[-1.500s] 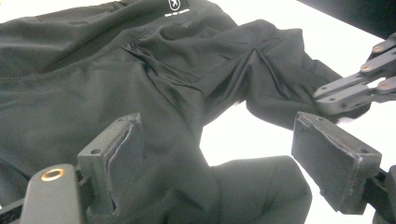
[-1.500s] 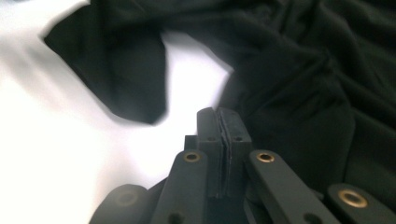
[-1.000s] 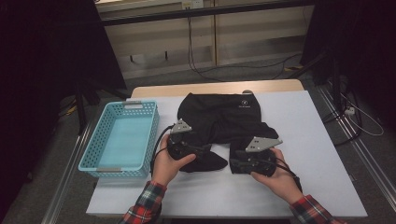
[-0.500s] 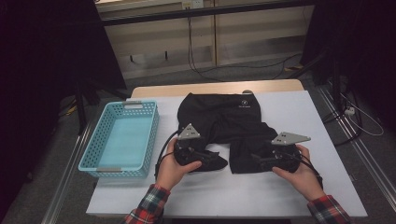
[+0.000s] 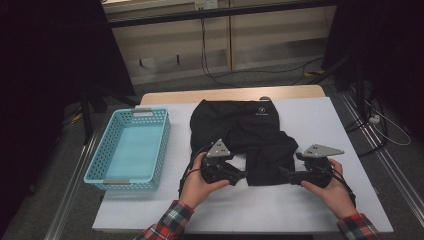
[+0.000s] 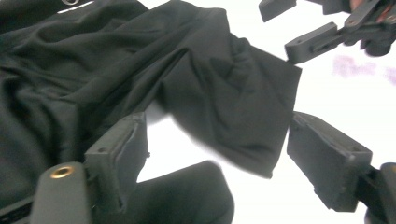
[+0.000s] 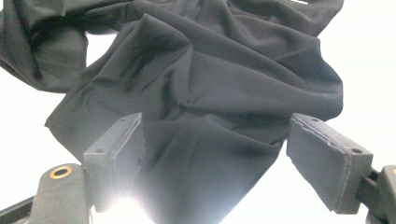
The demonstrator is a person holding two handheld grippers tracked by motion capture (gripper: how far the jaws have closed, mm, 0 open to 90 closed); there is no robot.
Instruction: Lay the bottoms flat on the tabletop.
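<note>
Black foam-padded fingers of the left gripper (image 6: pixel 212 158) stand wide with nothing pressed between them; they have just been closing a little, and a fold of the dark shorts (image 5: pixel 245 135) lies in the gap, untouched. The right gripper (image 7: pixel 215 158) also stands wide, its fingers having just been opening, with the hem of the cloth lying between them but not pinched. In the high view the left gripper (image 5: pixel 239 176) sits at the near left leg of the shorts and the right gripper (image 5: pixel 286 175) at the near right edge, each in a hand with a plaid sleeve. The shorts lie crumpled in the middle of the white bench (image 5: pixel 325 120), waistband at the far side. A blue basket (image 5: pixel 162 145) stands to the left, well apart from the cloth. To do this step well, I judge each gripper should slide low along the bench so one finger goes under a single layer at the hem corner, then close fully before lifting.
</note>
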